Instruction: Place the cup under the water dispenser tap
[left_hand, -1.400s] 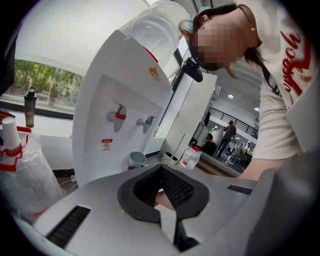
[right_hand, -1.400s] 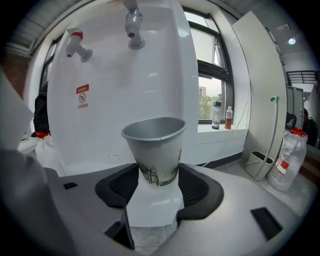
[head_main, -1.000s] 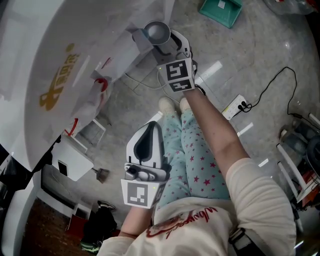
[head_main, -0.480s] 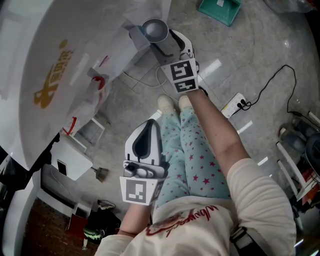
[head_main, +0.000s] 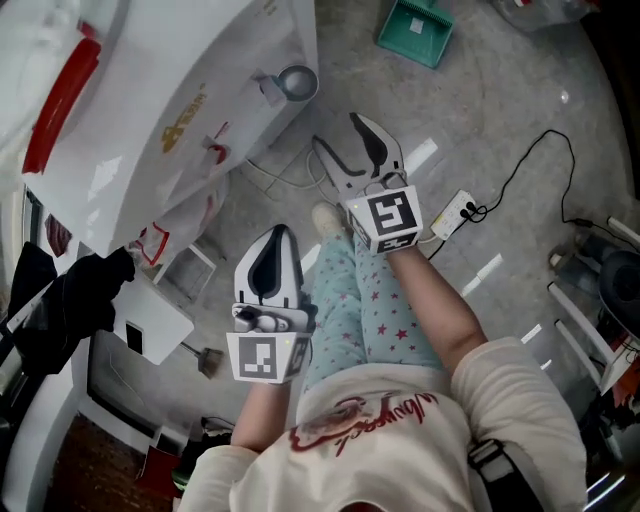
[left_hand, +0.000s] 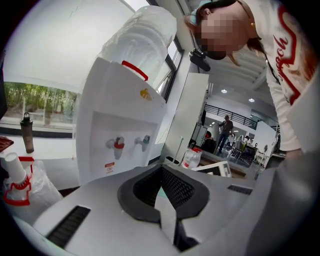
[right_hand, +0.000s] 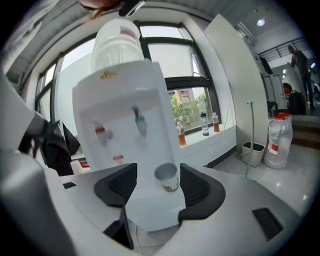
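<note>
Cup (right_hand: 167, 178) stands upright on the drip ledge (right_hand: 152, 212) of the water dispenser (right_hand: 117, 100), below the taps and nearer the blue tap (right_hand: 140, 122) than the red tap (right_hand: 100, 132). From the right gripper view it looks a little off to one side of the blue spout; we cannot tell whether it sits squarely beneath.

Right gripper (head_main: 338, 134): claw spread wide, nothing pinched, clear of the cup and pulled away from the dispenser front. Left gripper (head_main: 279, 232): claw pressed together, empty, held low near the person's legs.

We judge the placing done, or very nearly.

Risks from here:
- Stream misses the rim if the cup is indeed off-centre under the spout; water then hits the ledge and the floor.
- Cup looks small and light. Any brush from a spread jaw on a return pass would tip it or push it off the narrow ledge.
- Nudging it with open jaws could slide it further from the tap instead of centring it.
- Power strip (head_main: 459, 213) and its cable lie on the floor near the feet; spilled water reaching them would be a hazard.
</note>
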